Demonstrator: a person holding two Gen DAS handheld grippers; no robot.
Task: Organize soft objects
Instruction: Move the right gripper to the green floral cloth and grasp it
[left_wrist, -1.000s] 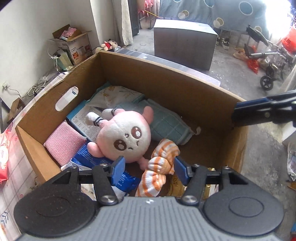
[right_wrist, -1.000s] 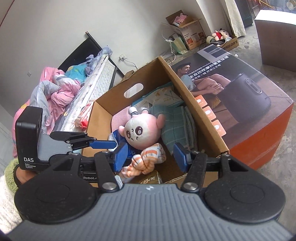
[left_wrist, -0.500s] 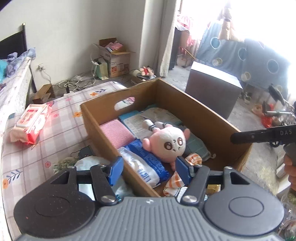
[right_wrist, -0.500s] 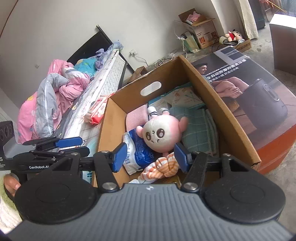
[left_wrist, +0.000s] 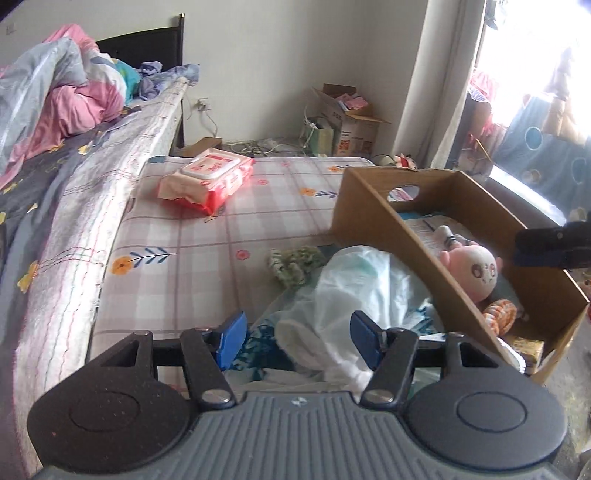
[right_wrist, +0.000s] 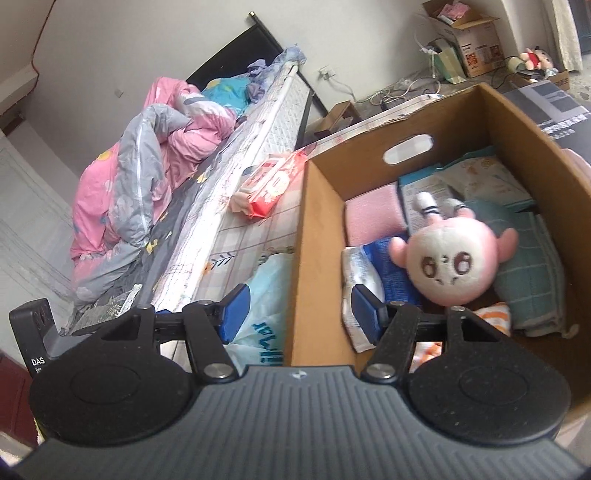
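Left gripper (left_wrist: 297, 341) with blue pads stood apart, nothing clamped, above crumpled white plastic bag (left_wrist: 364, 280) on checked floral sheet (left_wrist: 184, 240). Right gripper (right_wrist: 295, 314) had jaws opening, straddling near wall of brown cardboard box (right_wrist: 317, 258), gripping nothing. Round pink plush doll (right_wrist: 452, 264) lay inside box, at 1 o'clock from right gripper. Orange-striped soft toy (right_wrist: 495, 319) just below doll. Green folded cloth (right_wrist: 532, 284) at doll's 3 o'clock. Red wet-wipes pack (left_wrist: 207, 181) on sheet, 11 o'clock from left gripper.

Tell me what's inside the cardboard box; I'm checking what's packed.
Cardboard box: pink plush, pink cloth, blue packet, green towel, striped orange toy. Anything underneath is covered.
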